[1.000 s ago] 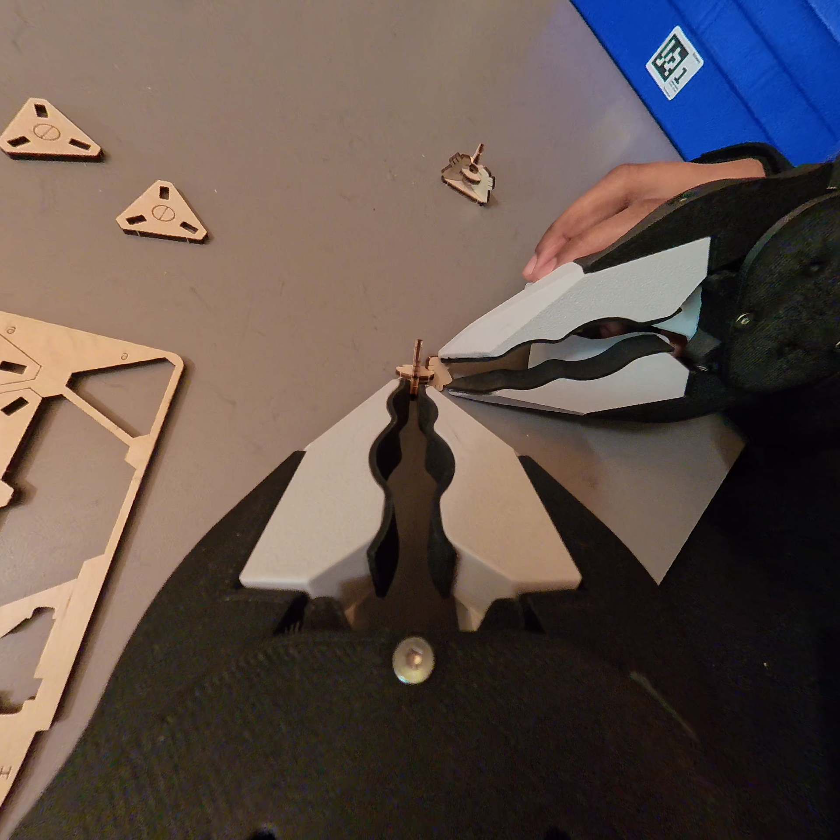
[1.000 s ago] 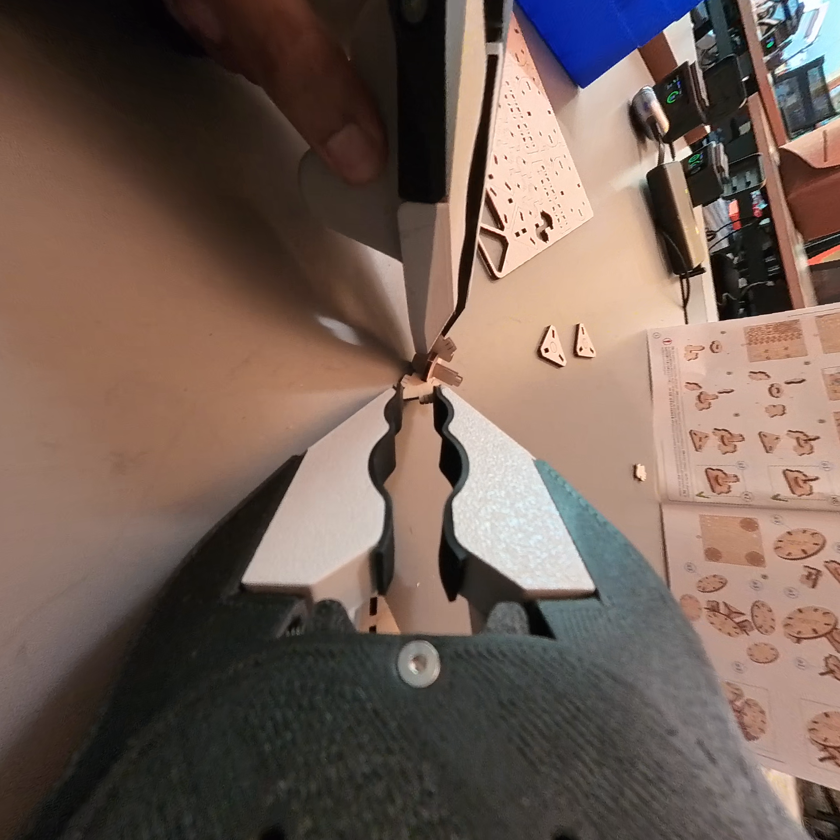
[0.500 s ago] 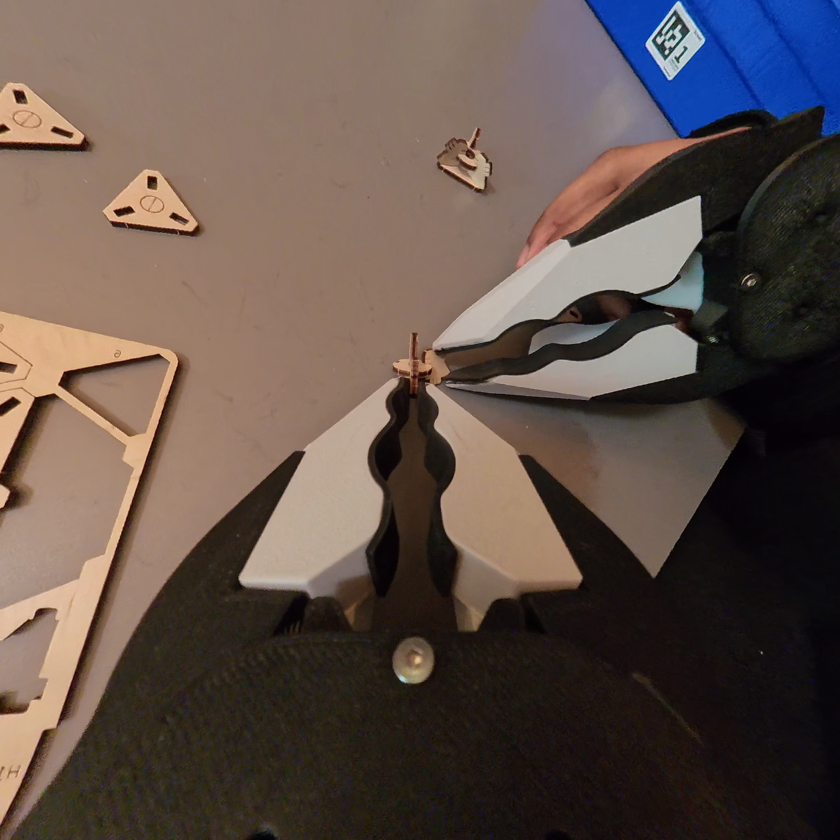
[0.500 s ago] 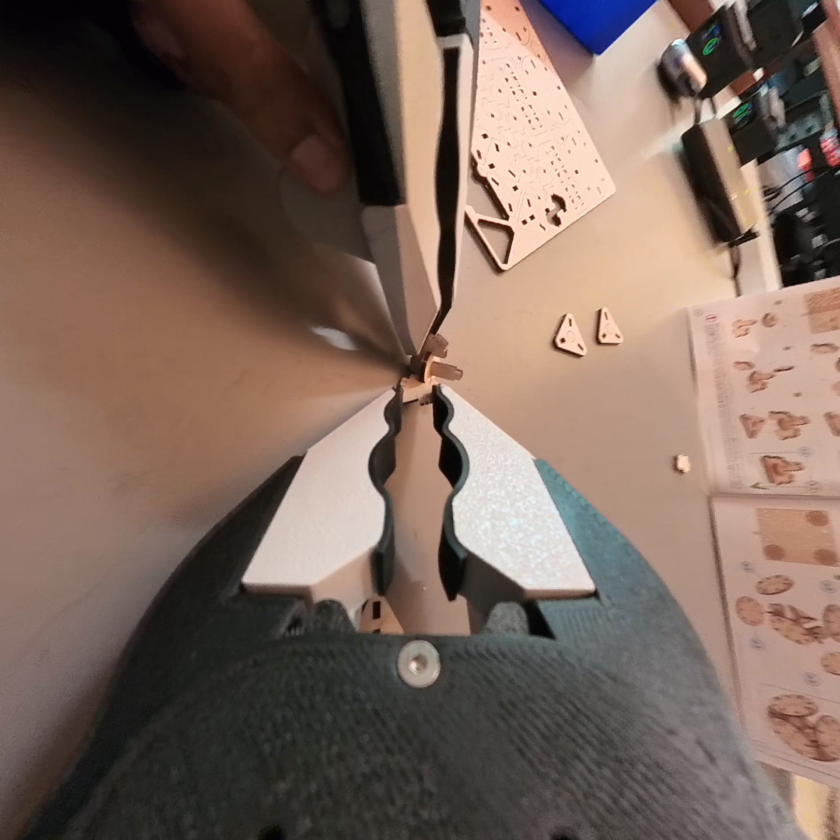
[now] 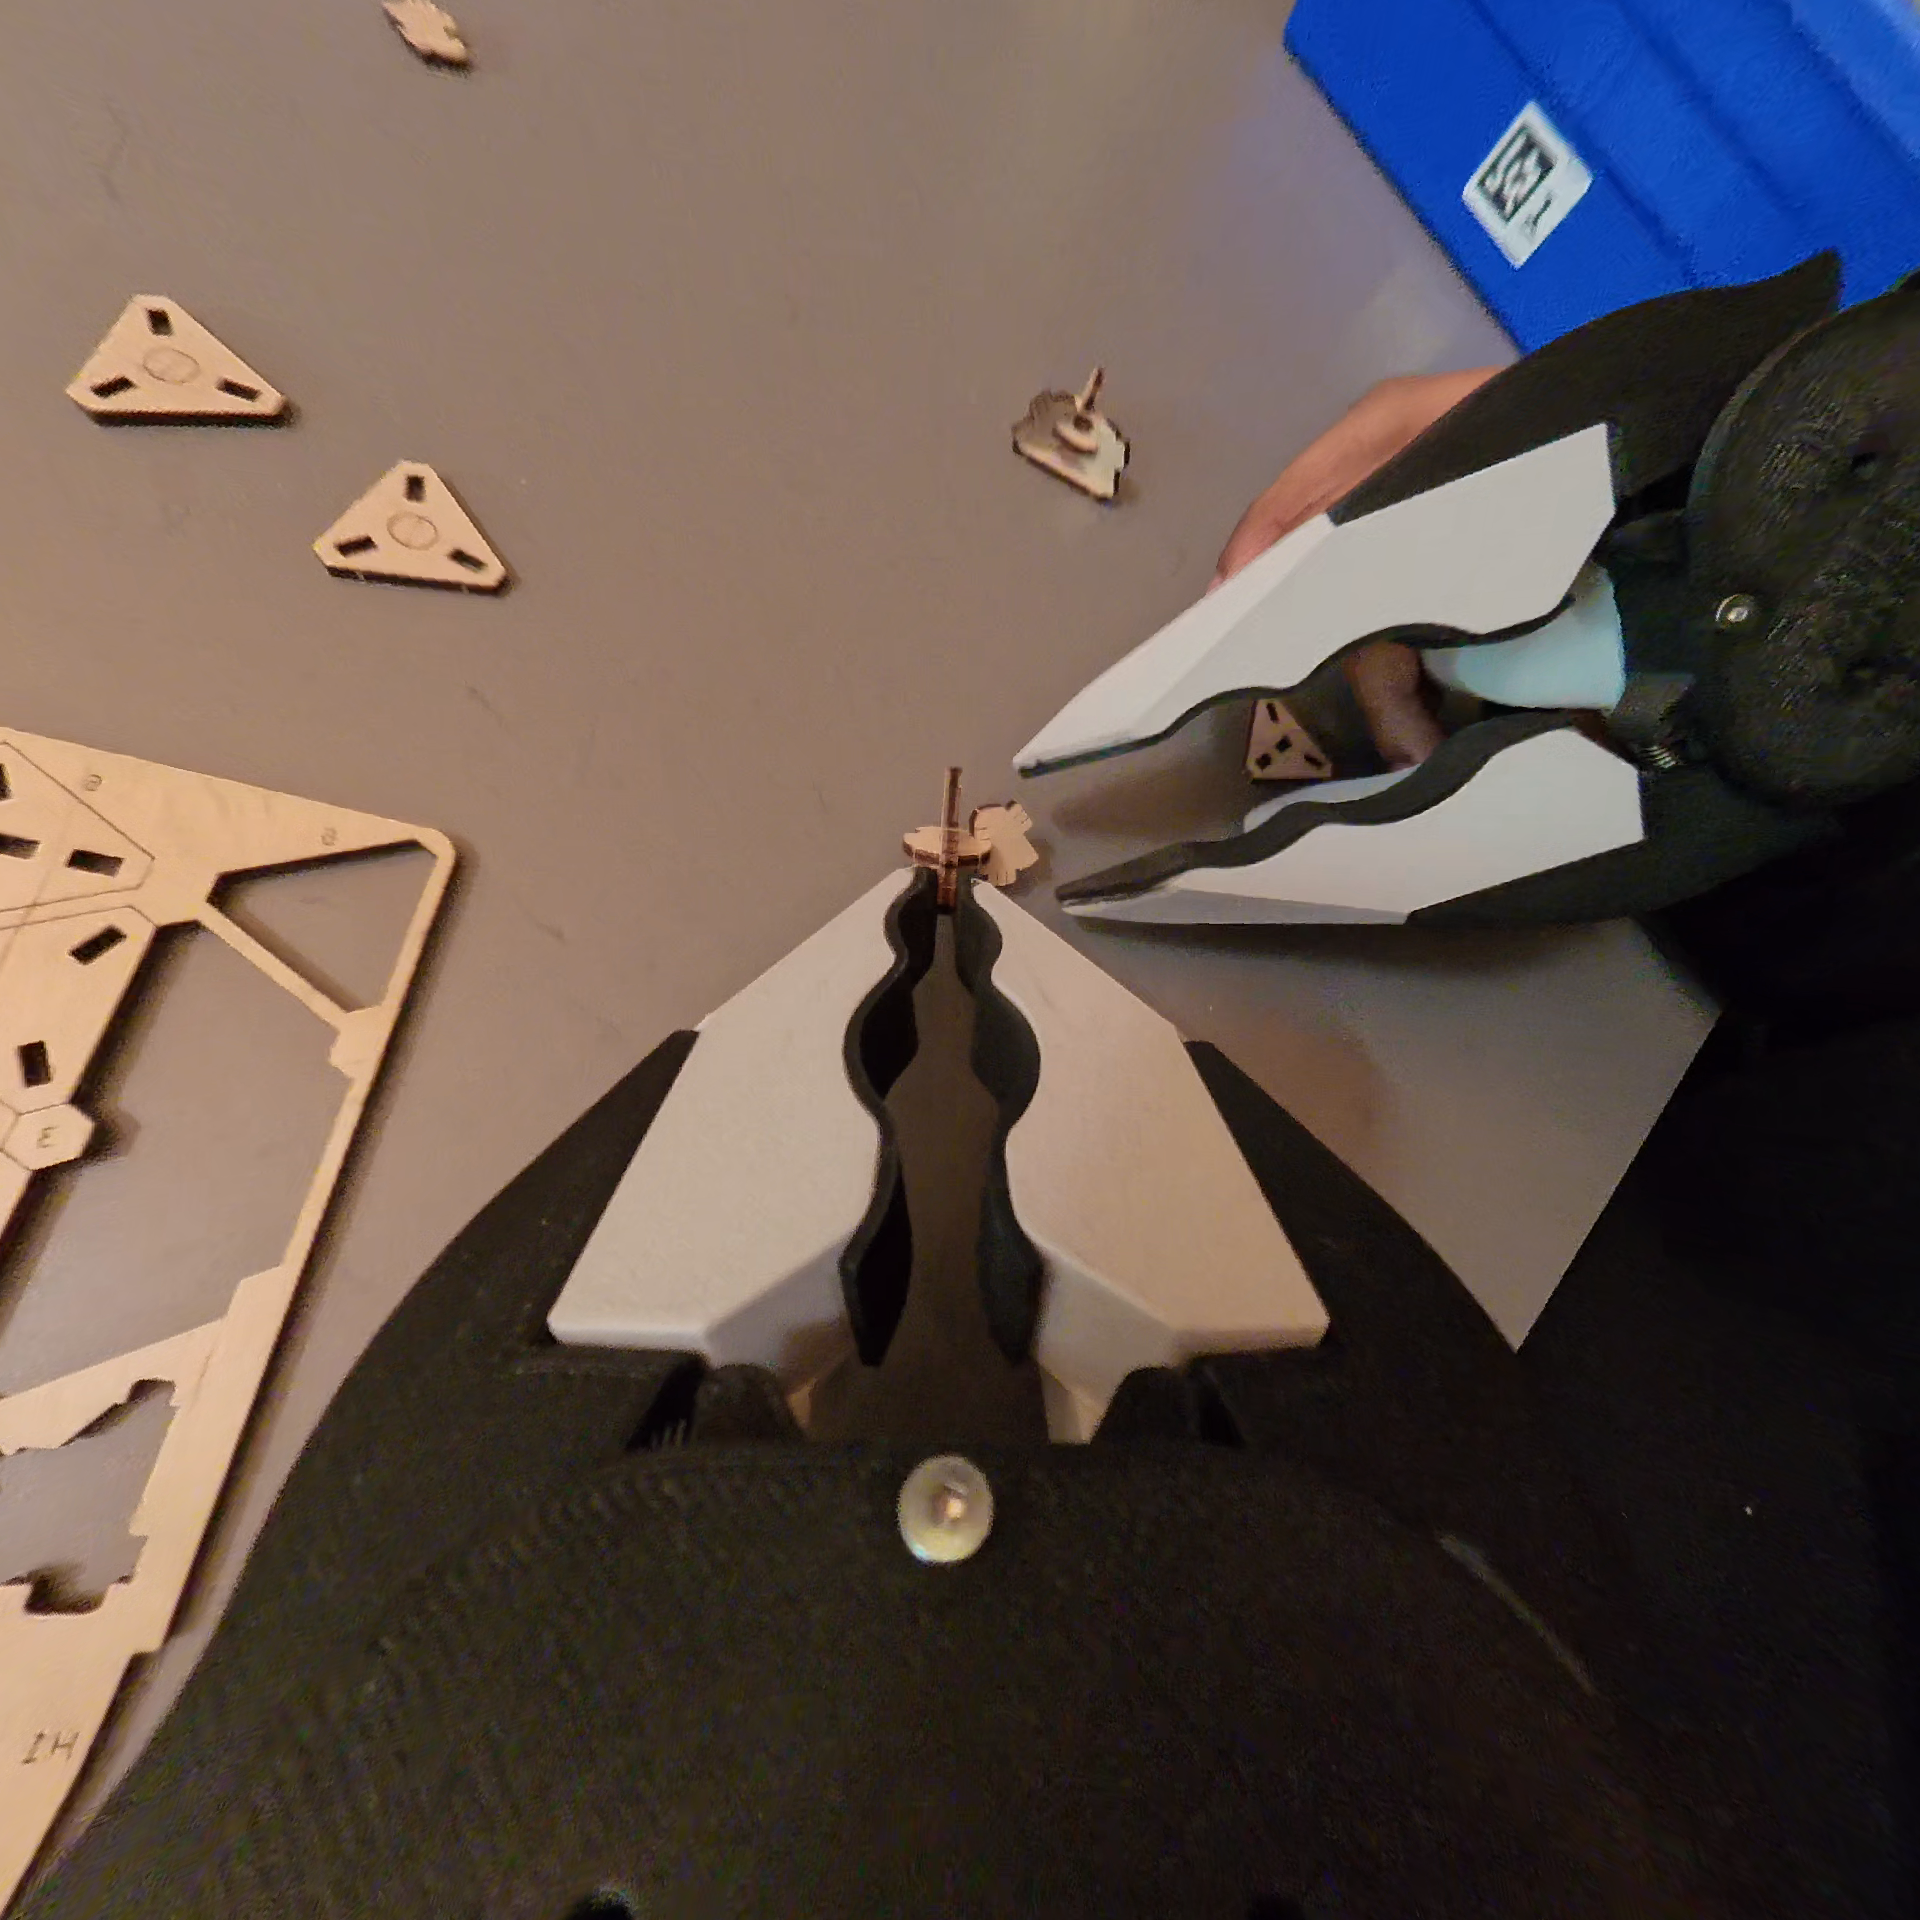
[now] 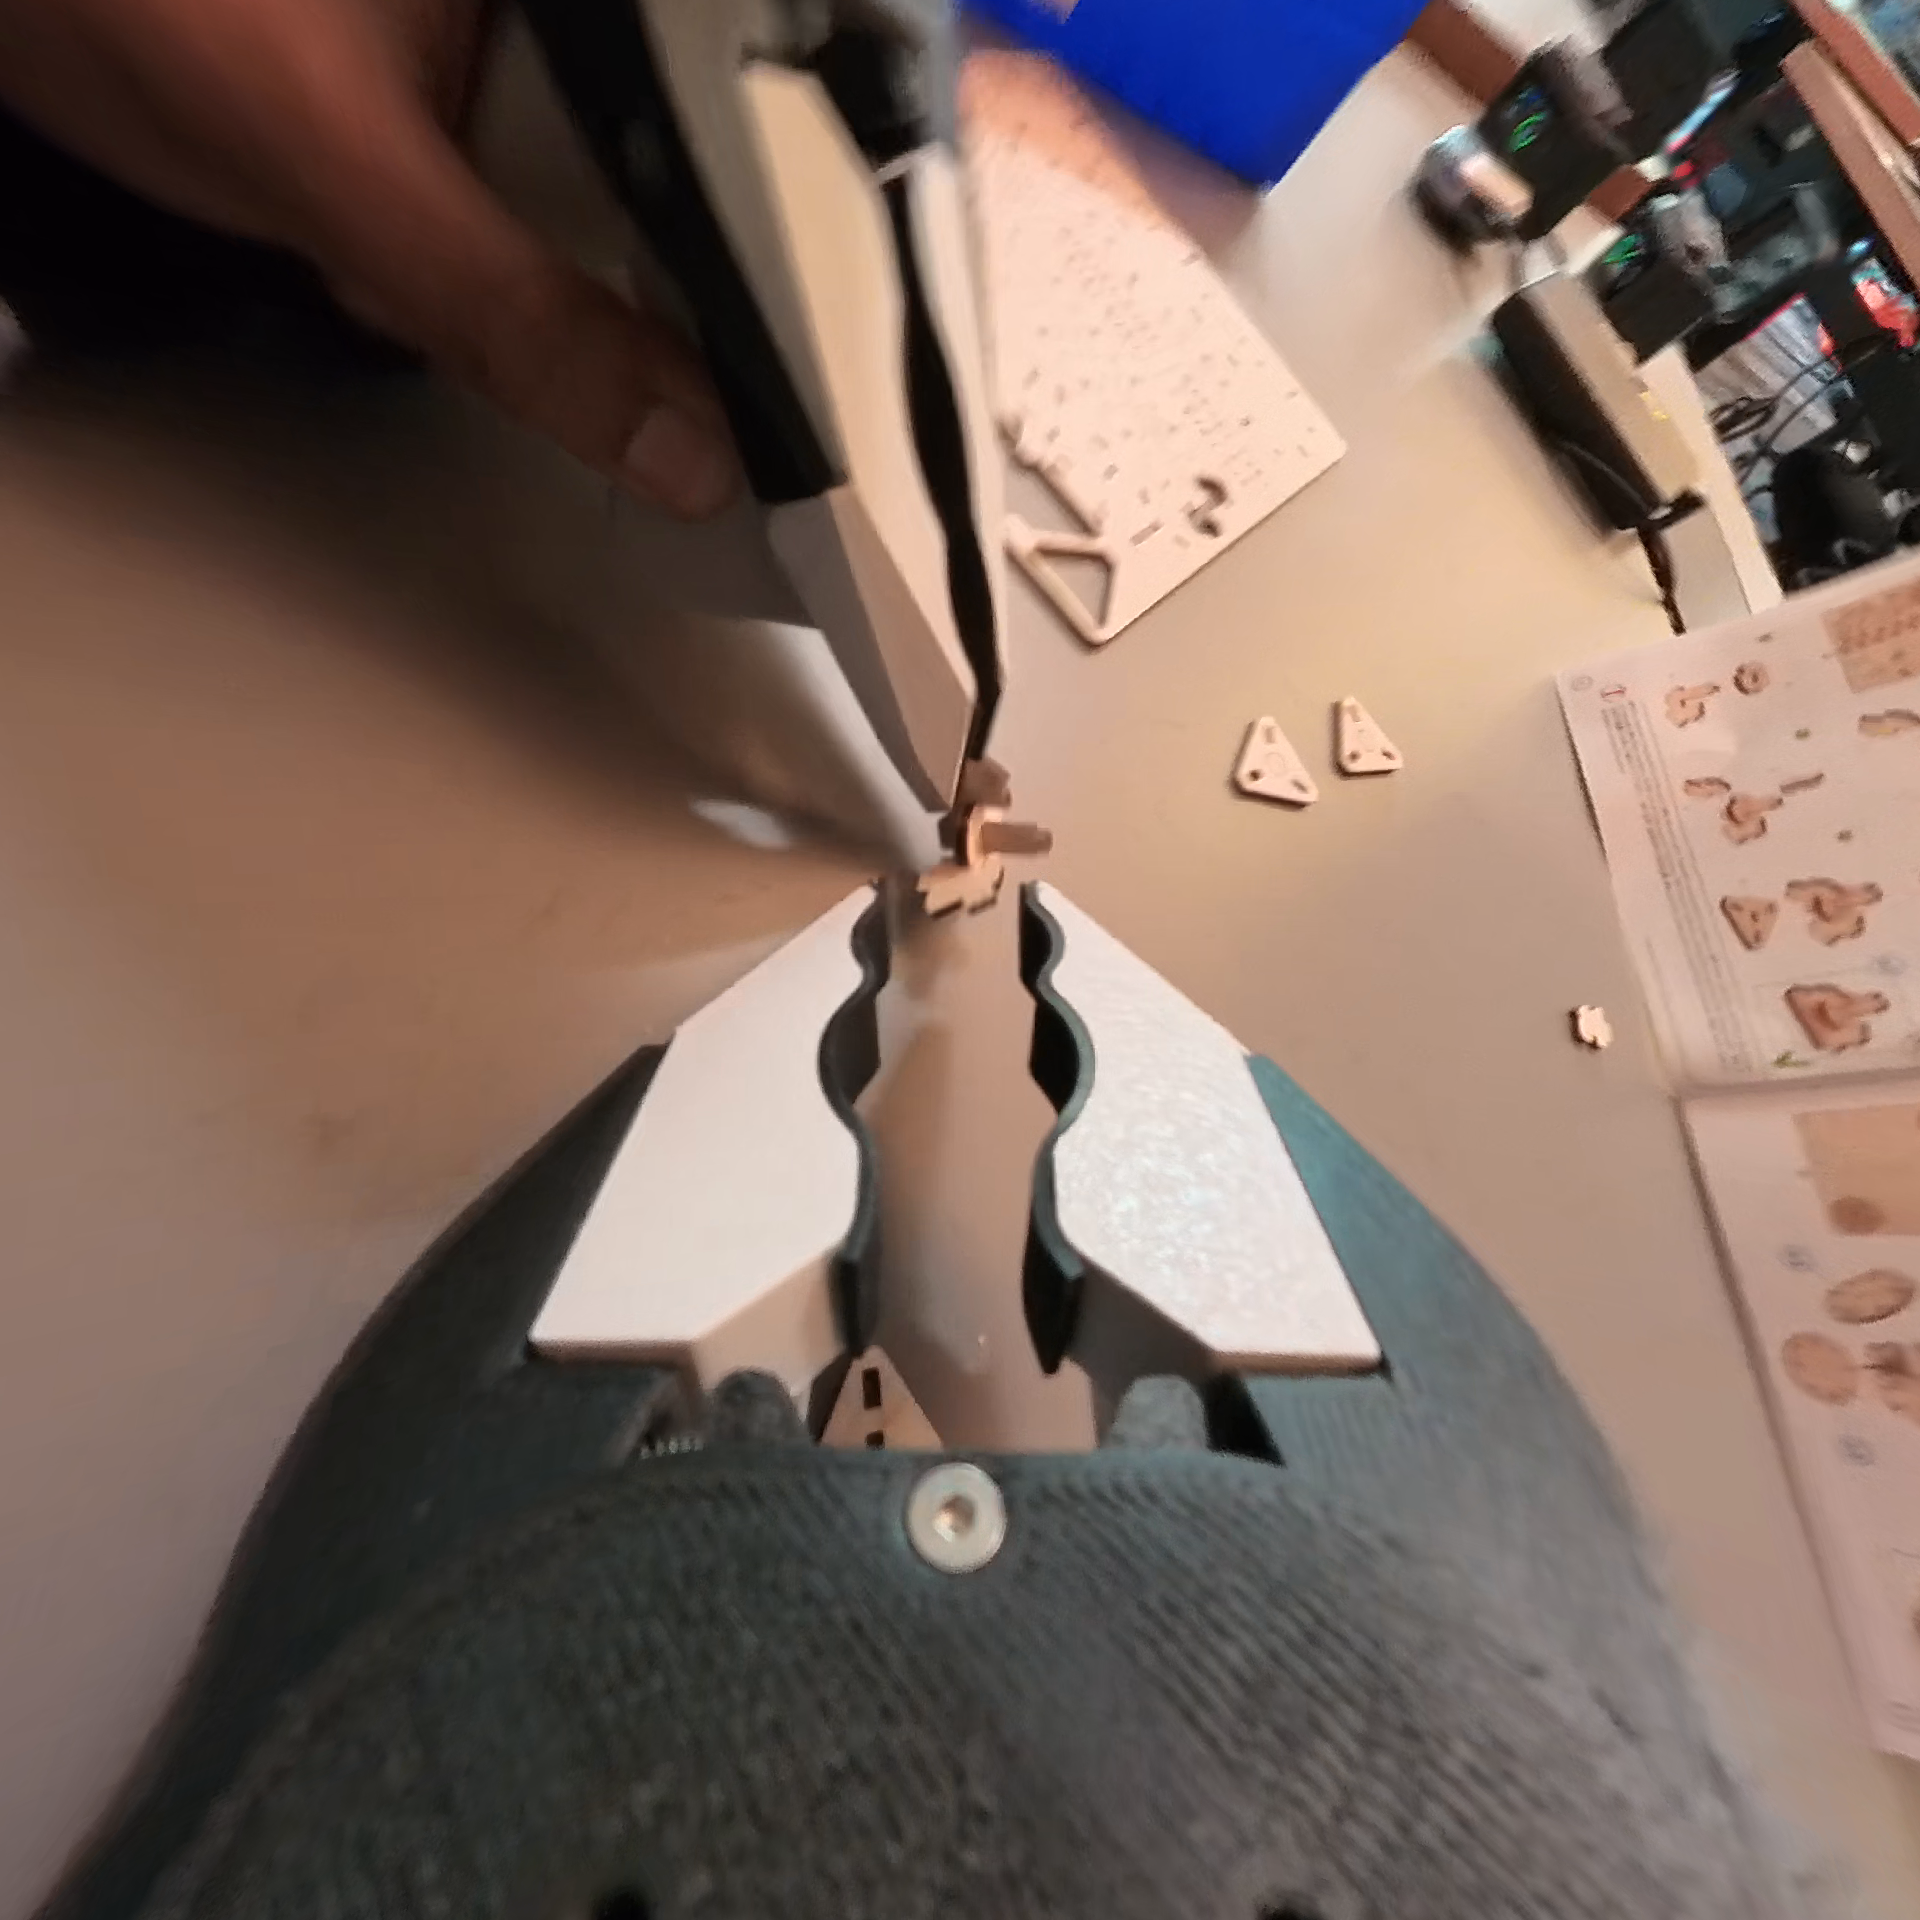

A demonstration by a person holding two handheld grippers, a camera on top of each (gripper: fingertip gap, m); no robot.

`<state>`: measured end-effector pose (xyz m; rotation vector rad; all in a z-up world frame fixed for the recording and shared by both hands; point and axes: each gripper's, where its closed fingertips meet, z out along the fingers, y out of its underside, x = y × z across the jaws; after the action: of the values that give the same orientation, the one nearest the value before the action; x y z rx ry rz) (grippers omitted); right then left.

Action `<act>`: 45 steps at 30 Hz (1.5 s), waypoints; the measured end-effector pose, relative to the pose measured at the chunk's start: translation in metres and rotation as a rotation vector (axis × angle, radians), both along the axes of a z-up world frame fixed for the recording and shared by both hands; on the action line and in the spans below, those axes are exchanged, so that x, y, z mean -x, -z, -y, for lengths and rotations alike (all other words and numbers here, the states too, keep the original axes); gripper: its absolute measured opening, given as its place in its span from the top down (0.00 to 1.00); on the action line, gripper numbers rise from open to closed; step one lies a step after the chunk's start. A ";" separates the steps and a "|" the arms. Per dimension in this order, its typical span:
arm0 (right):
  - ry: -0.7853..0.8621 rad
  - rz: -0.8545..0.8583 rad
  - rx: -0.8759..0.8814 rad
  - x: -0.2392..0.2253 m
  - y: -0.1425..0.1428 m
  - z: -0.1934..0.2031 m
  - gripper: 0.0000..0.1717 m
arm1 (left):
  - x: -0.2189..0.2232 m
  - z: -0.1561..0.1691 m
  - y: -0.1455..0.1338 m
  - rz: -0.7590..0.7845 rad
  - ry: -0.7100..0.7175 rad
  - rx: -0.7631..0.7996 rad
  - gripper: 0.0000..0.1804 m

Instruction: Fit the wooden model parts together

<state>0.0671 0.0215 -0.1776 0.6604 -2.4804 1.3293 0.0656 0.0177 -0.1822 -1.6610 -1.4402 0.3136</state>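
On the grey desk (image 5: 644,208), a punched-out wooden sheet (image 5: 208,935) lies left; at centre the left tool (image 5: 943,883) pinches a small wooden peg assembly (image 5: 951,842), seemingly fitted; the right tool (image 5: 1039,831), jaws parted, holds nothing just beside it.

I see two triangles (image 5: 177,366) beside a cut-out sheet (image 5: 208,956) on my grey table (image 5: 675,260), a blue bin (image 5: 1662,135), and a manual (image 6: 1766,883).
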 end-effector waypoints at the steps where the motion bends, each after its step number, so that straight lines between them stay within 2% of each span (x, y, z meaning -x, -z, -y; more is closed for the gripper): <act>1: 0.006 0.036 0.024 0.001 -0.005 -0.001 0.86 | 0.001 0.002 -0.003 -0.018 -0.009 -0.013 1.00; 6: 0.058 0.265 0.184 0.009 -0.037 0.000 0.88 | 0.005 0.012 -0.024 -0.150 -0.043 -0.051 1.00; 11: 0.078 0.386 0.290 0.011 -0.057 0.001 0.91 | 0.005 0.017 -0.047 -0.315 -0.067 -0.032 1.00; 21: 0.128 0.531 0.348 0.021 -0.065 0.001 0.91 | 0.005 0.012 -0.054 -0.355 -0.054 -0.064 1.00; 24: 0.187 0.572 0.394 0.039 -0.075 0.000 0.92 | 0.010 0.004 -0.062 -0.371 -0.024 -0.081 1.00; 28: 0.256 0.683 0.428 0.070 -0.100 -0.003 0.88 | 0.025 -0.012 -0.090 -0.394 0.056 -0.105 1.00; 34: 0.433 0.670 0.559 0.161 -0.132 -0.031 0.86 | 0.087 -0.027 -0.143 -0.485 0.147 -0.112 1.00; 36: 0.451 0.721 0.612 0.172 -0.137 -0.045 0.86 | 0.112 -0.033 -0.145 -0.496 0.174 -0.058 1.00; 41: 0.515 0.705 0.727 0.195 -0.140 -0.079 0.87 | 0.148 -0.046 -0.131 -0.454 0.244 0.010 1.00; 45: 0.447 0.755 0.794 0.190 -0.148 -0.085 0.87 | 0.157 -0.039 -0.125 -0.529 0.193 0.025 1.00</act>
<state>-0.1231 0.1064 -0.0301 -0.6371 -1.9968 2.3885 -0.0910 0.0568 -0.0575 -1.5680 -0.8796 0.6107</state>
